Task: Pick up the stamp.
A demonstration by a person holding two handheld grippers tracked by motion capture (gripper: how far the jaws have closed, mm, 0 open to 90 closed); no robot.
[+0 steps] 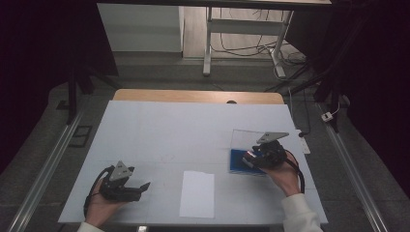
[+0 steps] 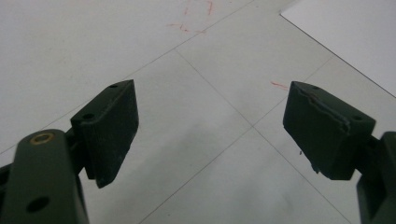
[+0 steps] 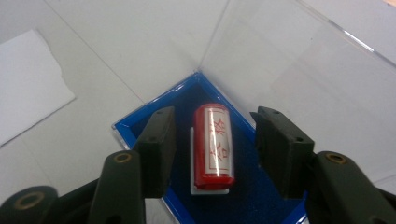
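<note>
From above, the right tool (image 1: 255, 157) hangs over a blue box (image 1: 239, 161) at the counter's (image 1: 159, 125) right, its clear lid (image 1: 244, 137) raised behind. The right gripper view reveals a red stamp (image 3: 214, 145) lying in the box between spread jaws, untouched. The left tool (image 1: 140, 187), near left, is spread over bare counter beside a paper (image 1: 197, 193).

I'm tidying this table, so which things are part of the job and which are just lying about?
In use, as it looks:
- right gripper, open astride the seal
- red seal
- blue box with clear lid
- paper, maybe for stamping

Lying about:
- left gripper, open, idle
- cables on the floor
</note>
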